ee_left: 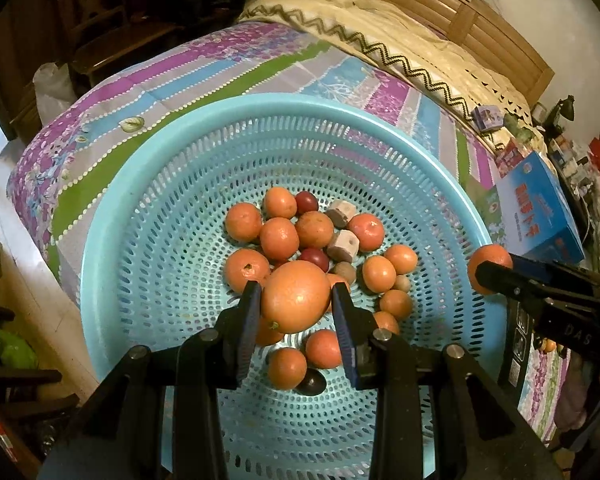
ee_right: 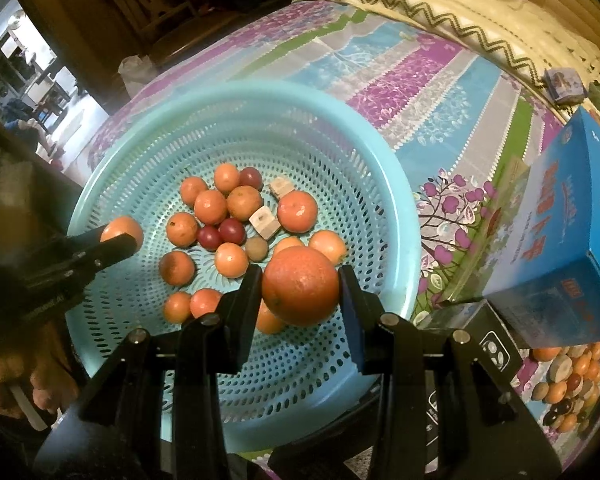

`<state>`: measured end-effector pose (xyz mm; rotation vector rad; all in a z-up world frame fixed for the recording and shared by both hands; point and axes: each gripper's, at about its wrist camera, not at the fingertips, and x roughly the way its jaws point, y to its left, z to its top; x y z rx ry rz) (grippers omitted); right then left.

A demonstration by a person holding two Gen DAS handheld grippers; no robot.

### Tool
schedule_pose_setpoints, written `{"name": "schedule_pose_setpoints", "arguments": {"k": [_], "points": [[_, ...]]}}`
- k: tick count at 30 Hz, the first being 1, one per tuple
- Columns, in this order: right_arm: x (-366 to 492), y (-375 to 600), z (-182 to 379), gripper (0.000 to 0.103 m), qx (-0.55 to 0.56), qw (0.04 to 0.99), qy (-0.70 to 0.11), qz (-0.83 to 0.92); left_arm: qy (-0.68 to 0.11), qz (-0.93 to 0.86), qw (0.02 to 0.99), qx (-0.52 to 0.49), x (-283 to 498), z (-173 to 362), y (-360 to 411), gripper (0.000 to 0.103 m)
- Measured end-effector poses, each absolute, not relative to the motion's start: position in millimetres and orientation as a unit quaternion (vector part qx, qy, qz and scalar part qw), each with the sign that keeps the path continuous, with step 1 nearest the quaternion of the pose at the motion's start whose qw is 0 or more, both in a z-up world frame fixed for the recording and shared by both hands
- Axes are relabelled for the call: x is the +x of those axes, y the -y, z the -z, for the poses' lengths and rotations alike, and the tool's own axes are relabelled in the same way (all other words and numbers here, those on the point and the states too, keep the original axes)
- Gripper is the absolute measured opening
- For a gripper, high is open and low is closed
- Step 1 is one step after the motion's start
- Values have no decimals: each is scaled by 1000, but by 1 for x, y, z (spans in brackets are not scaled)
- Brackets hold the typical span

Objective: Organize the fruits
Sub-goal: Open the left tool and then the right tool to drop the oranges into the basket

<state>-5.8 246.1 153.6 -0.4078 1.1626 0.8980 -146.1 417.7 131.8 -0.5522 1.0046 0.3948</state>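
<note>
Left tool (ee_left: 296, 302) clamps orange (ee_left: 296, 296); right tool (ee_right: 300, 292) clamps another orange (ee_right: 300, 286), above basket (ee_right: 400, 208).

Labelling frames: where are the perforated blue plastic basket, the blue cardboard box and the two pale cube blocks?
Perforated blue plastic basket (ee_left: 260, 104): left wrist, far rim.
Blue cardboard box (ee_right: 572, 216): right wrist, printed face.
Pale cube blocks (ee_right: 263, 219): right wrist, nearer block.

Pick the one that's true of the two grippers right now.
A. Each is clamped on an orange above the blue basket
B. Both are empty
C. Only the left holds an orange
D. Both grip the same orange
A: the left gripper pinches one orange and the right gripper pinches another orange, both over the blue basket.
</note>
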Motion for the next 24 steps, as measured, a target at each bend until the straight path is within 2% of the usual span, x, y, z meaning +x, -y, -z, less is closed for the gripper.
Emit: {"name": "schedule_pose_setpoints", "arguments": {"k": [20,21,22,23,24], "points": [[-5,-248,-154,41,-183,724,-526,-407,-477,-184,816,-271,-142,-124,-417,37],[-5,-248,-152,41,-184,722,-528,-407,-479,-185,814,-273,-142,-123,-417,43],[-4,-247,-151,48,-182,722,-529,-408,-477,-187,814,-274,-142,-123,-419,55],[-4,-247,-150,59,-182,722,-528,-408,-474,-190,815,-274,-143,-123,-419,60],[-3,-245,-151,64,-181,725,-524,-408,-473,-191,816,-274,-143,-124,-420,65]]}}
